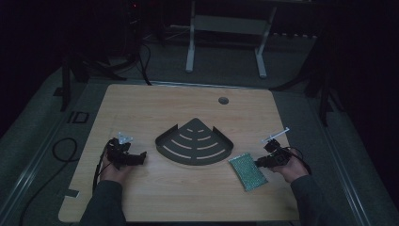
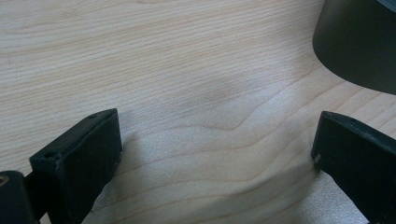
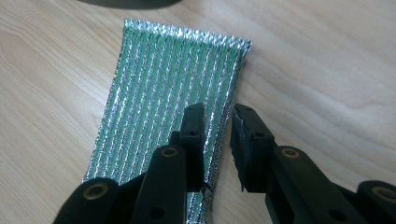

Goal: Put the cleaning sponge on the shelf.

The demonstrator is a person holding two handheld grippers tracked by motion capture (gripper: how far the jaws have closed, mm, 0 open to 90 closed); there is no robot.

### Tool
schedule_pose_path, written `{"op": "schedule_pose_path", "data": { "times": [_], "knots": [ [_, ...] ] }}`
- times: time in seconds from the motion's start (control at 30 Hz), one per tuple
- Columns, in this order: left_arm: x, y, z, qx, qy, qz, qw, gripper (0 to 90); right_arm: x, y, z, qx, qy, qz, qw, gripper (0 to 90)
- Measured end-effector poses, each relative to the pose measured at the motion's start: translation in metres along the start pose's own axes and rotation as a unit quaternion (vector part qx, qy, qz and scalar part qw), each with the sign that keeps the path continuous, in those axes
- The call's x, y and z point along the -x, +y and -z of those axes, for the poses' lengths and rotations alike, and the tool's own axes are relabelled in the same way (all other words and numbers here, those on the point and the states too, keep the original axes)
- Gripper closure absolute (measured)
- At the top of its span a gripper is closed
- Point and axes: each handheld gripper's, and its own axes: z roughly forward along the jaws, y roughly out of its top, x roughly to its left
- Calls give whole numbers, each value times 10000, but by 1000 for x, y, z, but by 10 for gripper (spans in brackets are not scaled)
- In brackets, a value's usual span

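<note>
Fingers of your left gripper (image 2: 215, 154) stand wide apart over bare bench (image 1: 141, 101), gripping nothing; beside them sits the dark fan-shaped tray (image 1: 194, 142), whose wall shows at the upper right of the left gripper view. A forward push here would likely strike that wall and slide the tray. Open bench lies to the left of this hand, though the bench edge is near. At the centre, the tray's curved rim faces you and its low walls meet at the far corner. To its right, the green glittering sponge (image 3: 173, 88) lies flat, just beside the tray but apart from it. Your right gripper (image 3: 218, 135) has its fingers (image 3: 194, 128) slightly parted at the sponge's near edge, 1 over the sponge and 1 over wood, pressing on nothing. Closing from here may pinch only the fringe and drag the sponge.
</note>
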Motion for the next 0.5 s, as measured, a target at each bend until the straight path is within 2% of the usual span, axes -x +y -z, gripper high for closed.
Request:
{"op": "schedule_pose_path", "data": {
  "times": [0.1,0.13,0.27,0.5],
  "knots": [
    [0,0,0,-1,3,1,10000,20,0,0,-2,-40,2,-29,10000,745],
    [0,0,0,-2,1,-1,10000,20,1,0,-8,-130,14,-73,9999,754],
    [0,0,0,-1,1,-1,10000,20,2,2,-10,-176,82,-71,9998,793],
    [0,0,0,-4,3,0,10000,20,3,5,-13,-250,111,-52,9996,801]
  ]
}}
